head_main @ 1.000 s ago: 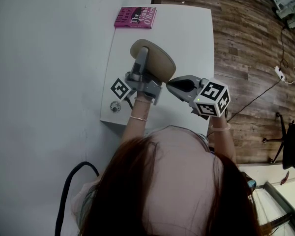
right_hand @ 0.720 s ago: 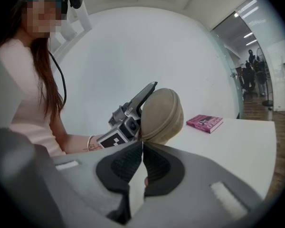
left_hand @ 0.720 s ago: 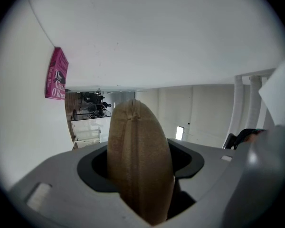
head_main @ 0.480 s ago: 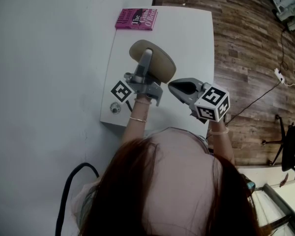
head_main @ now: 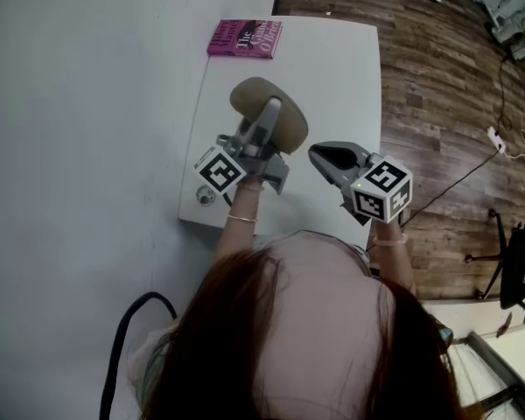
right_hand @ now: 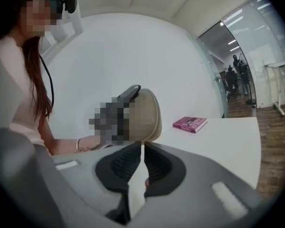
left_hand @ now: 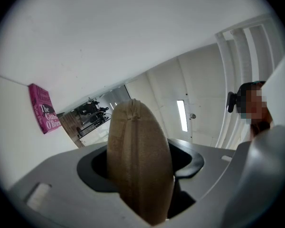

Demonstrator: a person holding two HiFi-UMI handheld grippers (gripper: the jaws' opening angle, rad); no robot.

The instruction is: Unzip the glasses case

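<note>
Two grippers: left gripper [head_main: 269, 110] jaws tight on glasses case [head_main: 248, 97]; right gripper [head_main: 318, 152] jaws newly ajar, empty, farther back.

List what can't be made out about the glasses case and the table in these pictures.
- Zipper pull on the glasses case: the left gripper view shows only the seam, and a mosaic patch covers part of the case in the right gripper view.
- Small round thing on the table: head view, too small to identify.
- Part of the table's near edge: head view, hidden by the person's head.
</note>
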